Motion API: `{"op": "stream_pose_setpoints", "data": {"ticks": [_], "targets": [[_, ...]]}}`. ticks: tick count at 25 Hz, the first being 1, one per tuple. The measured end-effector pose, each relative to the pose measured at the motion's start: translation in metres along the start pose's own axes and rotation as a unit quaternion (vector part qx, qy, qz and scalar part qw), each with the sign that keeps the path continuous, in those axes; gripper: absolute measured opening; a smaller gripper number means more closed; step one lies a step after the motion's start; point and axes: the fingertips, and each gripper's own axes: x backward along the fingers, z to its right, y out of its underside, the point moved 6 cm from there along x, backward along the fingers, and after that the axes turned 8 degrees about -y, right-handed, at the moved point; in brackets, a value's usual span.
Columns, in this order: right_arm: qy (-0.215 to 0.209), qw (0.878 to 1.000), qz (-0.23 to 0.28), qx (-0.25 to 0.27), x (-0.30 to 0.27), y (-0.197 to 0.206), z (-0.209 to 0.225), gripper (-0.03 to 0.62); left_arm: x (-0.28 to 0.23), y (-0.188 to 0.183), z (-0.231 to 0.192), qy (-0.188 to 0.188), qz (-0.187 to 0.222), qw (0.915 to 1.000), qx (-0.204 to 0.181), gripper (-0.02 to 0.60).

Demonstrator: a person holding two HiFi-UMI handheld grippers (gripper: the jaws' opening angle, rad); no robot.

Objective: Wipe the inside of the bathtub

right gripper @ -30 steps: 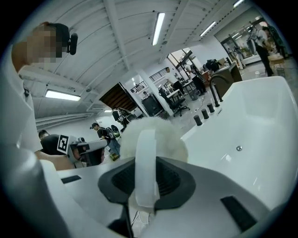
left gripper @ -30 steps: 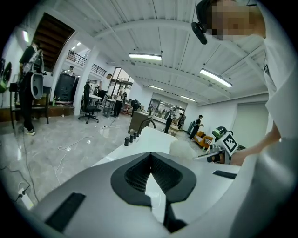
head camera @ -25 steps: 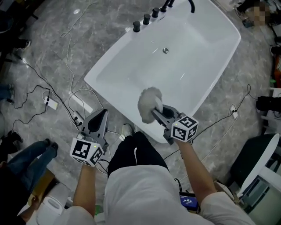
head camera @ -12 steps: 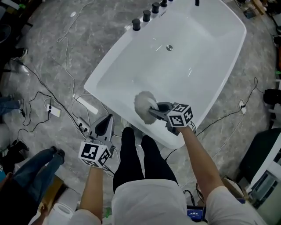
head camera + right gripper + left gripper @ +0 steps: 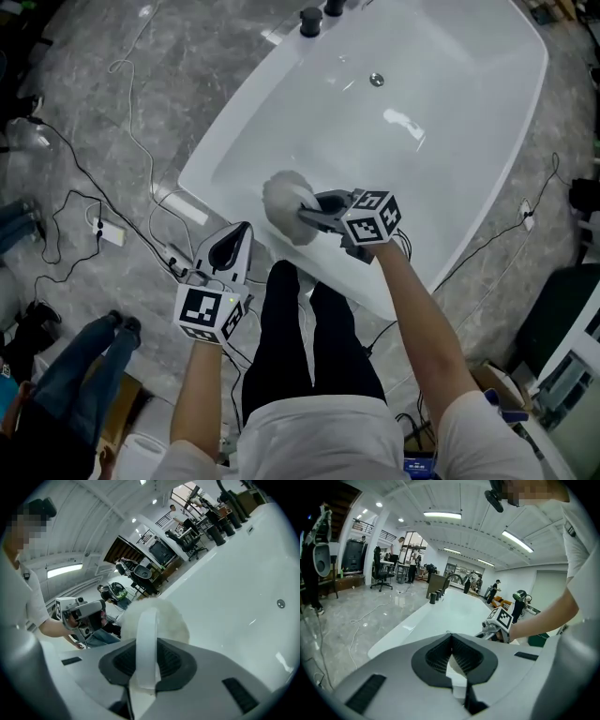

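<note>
Closest, seen from above: a white top (image 5: 319, 436), black trousers (image 5: 305, 337), and two arms stretched forward.

At the end of the left arm (image 5: 199, 384), the left gripper (image 5: 241, 232). Out over the grey floor (image 5: 84, 103), just beside the near end of the tub (image 5: 459, 131), nose pointing at the rim. Jaws squeezed tight together, tips touching, gripping nothing.

A little further on, at the end of the right arm (image 5: 422, 319), the right gripper (image 5: 307, 214). Held over the rim and turned toward the left. Jaws clamped on the white strap (image 5: 146, 634) of a fluffy white pad (image 5: 281, 208). Pad inside the tub, against the near end wall, just under the rim. Looks pressed to the white side, though hard to be sure.

Past that, the long white bowl of the tub, smooth and shiny. Small round drain (image 5: 377, 80) far along the bottom. Black knobs (image 5: 310, 21) on the far left edge.

On the floor, well to the left of the tub, a small white box (image 5: 112, 235). Down in the near left corner, somebody else's legs in jeans (image 5: 70, 375).

Furthest off, in the left gripper view: a big bright room. Long lights (image 5: 442, 514) on the ceiling, office chairs (image 5: 382, 569), a few people standing far away.
</note>
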Motion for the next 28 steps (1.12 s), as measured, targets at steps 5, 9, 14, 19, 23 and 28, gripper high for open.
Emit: {"op": "stream_pose_setpoints", "data": {"ticks": [5, 9, 14, 19, 23, 28], "targets": [[-0.020, 1.000, -0.021, -0.007, -0.029, -0.008, 0.025, 0.095, -0.026, 0.008, -0.011, -0.011, -0.019, 0.9997, 0.012, 0.009], [-0.037, 0.999, -0.034, -0.004, -0.047, -0.013, 0.032, 0.095, -0.043, 0.009, -0.018, -0.016, -0.035, 0.9993, -0.002, 0.009], [-0.066, 0.996, -0.053, 0.009, -0.081, -0.016, 0.042, 0.094, -0.059, 0.015, -0.034, -0.019, -0.046, 0.9986, -0.017, 0.009], [-0.081, 0.995, -0.049, 0.014, -0.098, -0.027, 0.053, 0.094, -0.065, 0.020, -0.041, -0.021, -0.043, 0.9986, -0.022, 0.009], [-0.085, 0.995, -0.041, 0.015, -0.104, -0.028, 0.061, 0.094, -0.070, 0.022, -0.037, -0.025, -0.040, 0.9986, -0.025, 0.009], [-0.085, 0.995, -0.047, 0.009, -0.108, -0.025, 0.076, 0.092, -0.077, 0.019, -0.030, -0.023, -0.030, 0.9991, -0.017, 0.009]]}}
